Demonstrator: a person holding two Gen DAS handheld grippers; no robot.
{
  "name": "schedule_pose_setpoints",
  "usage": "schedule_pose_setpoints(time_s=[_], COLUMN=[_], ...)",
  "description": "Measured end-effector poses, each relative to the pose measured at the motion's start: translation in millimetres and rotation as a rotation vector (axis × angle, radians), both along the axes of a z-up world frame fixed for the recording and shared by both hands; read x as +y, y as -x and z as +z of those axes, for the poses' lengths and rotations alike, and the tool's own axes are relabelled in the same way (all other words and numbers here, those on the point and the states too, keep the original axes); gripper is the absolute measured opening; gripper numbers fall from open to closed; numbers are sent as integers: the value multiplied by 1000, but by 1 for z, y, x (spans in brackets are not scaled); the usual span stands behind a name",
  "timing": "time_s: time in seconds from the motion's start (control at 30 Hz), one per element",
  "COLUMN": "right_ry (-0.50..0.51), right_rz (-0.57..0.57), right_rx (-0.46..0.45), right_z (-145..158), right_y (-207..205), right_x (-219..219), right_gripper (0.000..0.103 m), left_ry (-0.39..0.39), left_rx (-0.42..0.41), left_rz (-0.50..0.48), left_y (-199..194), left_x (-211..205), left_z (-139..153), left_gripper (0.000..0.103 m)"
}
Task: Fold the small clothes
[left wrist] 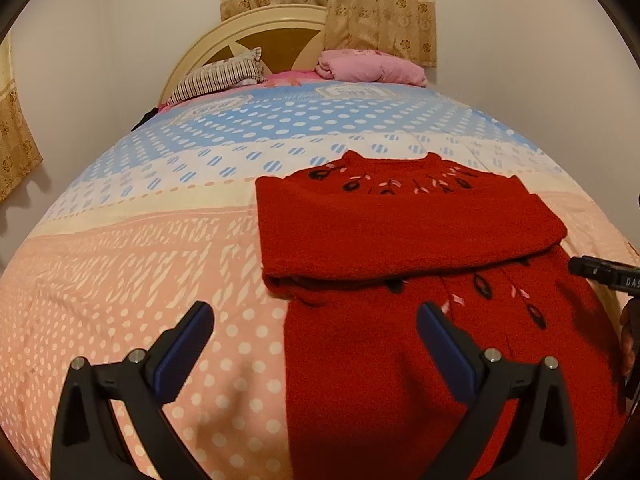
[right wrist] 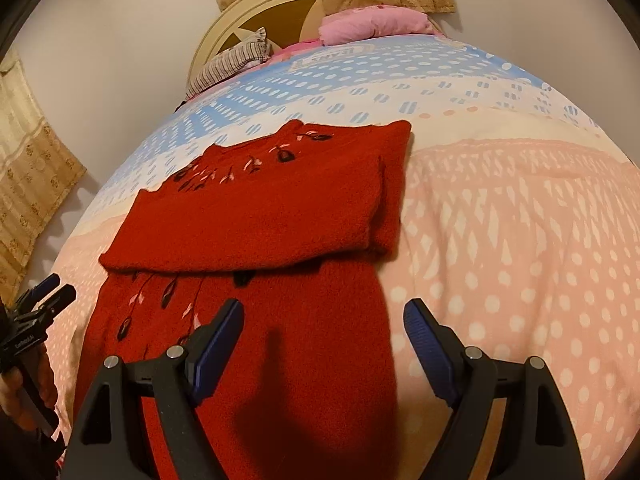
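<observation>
A red knitted sweater point(left wrist: 404, 248) with dark and pink embroidered flowers lies flat on the bed, its sleeves folded across the chest as a band. In the right wrist view the same sweater point(right wrist: 256, 216) fills the middle. My left gripper point(left wrist: 316, 320) hovers open above the sweater's lower left edge, with nothing between its blue pads. My right gripper point(right wrist: 322, 316) hovers open over the lower right edge, also holding nothing. Each gripper shows at the edge of the other's view: the right one point(left wrist: 604, 274), the left one point(right wrist: 48, 292) in a hand.
The bed cover point(left wrist: 140, 264) is pink with white dots near me, blue and white farther off. A striped pillow point(left wrist: 218, 76) and a pink pillow point(left wrist: 372, 66) lie by the cream headboard point(left wrist: 256, 28). Curtains point(left wrist: 360, 0) hang behind.
</observation>
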State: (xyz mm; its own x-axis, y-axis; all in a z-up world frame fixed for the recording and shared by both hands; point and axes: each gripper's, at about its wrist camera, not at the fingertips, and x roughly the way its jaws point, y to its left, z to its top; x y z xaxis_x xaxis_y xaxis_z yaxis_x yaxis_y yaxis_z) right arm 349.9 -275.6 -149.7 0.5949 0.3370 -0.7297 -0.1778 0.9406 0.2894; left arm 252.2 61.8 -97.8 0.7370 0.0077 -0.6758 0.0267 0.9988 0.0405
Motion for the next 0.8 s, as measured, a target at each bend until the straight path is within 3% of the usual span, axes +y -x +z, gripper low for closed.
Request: schedule_pose_setpoints(time_s=[0.37,0.8], right_ry=[21,22], right_rz=[0,47], right_rx=[-26,-81], right_z=[2,21], right_y=[12,46], right_x=[0,12], right_gripper=[83,83], left_ry=[-15,5], left_rx=[-8,-44], left_rz=[21,2], left_y=[8,46], left_x=[-1,0], left_z=[1,16], left_gripper=[103,103])
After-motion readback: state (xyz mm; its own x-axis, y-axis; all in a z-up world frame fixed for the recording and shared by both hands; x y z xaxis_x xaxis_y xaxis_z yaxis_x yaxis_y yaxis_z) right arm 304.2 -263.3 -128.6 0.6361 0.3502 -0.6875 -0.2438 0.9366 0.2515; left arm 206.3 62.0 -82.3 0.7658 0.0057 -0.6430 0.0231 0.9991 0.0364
